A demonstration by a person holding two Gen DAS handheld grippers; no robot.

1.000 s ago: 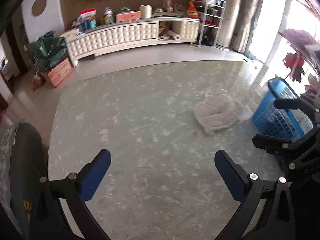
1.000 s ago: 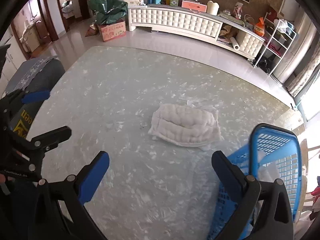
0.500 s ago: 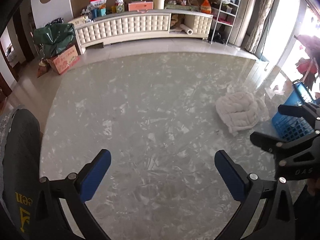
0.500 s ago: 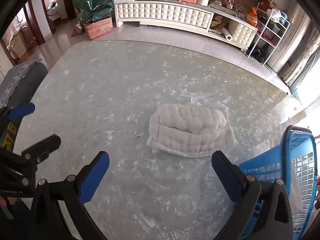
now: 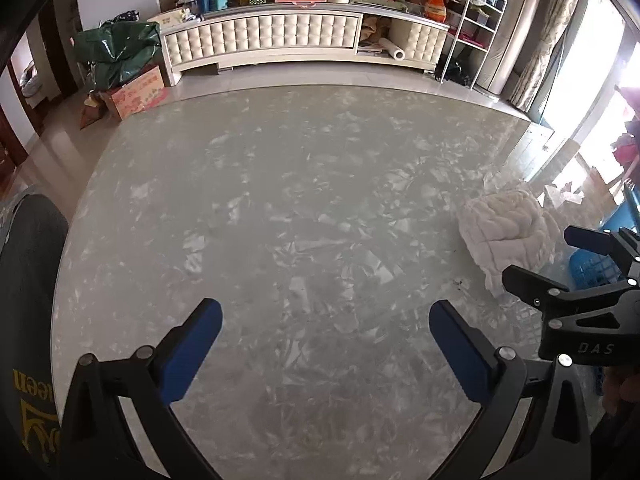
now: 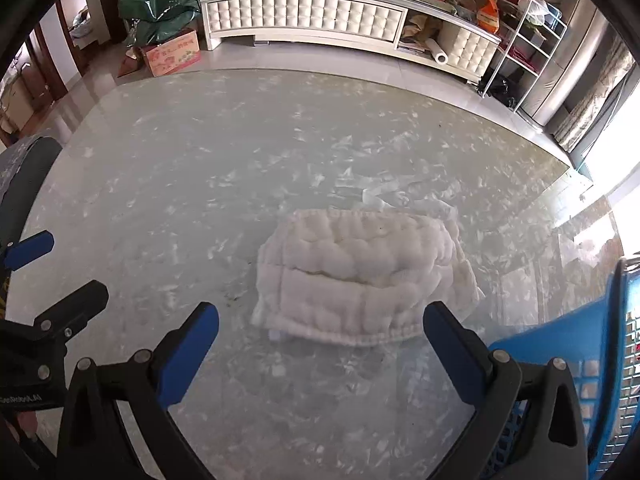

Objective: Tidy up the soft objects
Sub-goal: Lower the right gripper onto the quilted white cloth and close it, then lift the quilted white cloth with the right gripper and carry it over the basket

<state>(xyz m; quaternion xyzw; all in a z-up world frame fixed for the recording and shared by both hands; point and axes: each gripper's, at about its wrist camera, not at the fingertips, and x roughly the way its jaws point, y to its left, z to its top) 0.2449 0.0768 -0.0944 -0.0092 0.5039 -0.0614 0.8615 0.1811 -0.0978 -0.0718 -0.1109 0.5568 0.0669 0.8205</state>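
A folded white quilted cloth (image 6: 360,276) lies on the glossy marble-pattern table (image 6: 200,168). It also shows at the right of the left wrist view (image 5: 508,236). My right gripper (image 6: 320,320) is open and empty, its blue-padded fingers just short of the cloth's near edge, one toward each side. My left gripper (image 5: 324,320) is open and empty over bare table, to the left of the cloth. A blue plastic basket (image 6: 580,348) stands at the table's right edge, beside the cloth; it also shows in the left wrist view (image 5: 592,268).
A dark chair back (image 5: 24,320) stands at the table's left edge. Beyond the table are a white tufted cabinet (image 5: 280,40), a cardboard box (image 5: 136,94), a green bag (image 5: 116,52) and a white wire shelf (image 5: 472,32).
Both grippers have moved forward over the table. The right gripper has closed in on the cloth, which now looms larger between its fingers. Both stay open.
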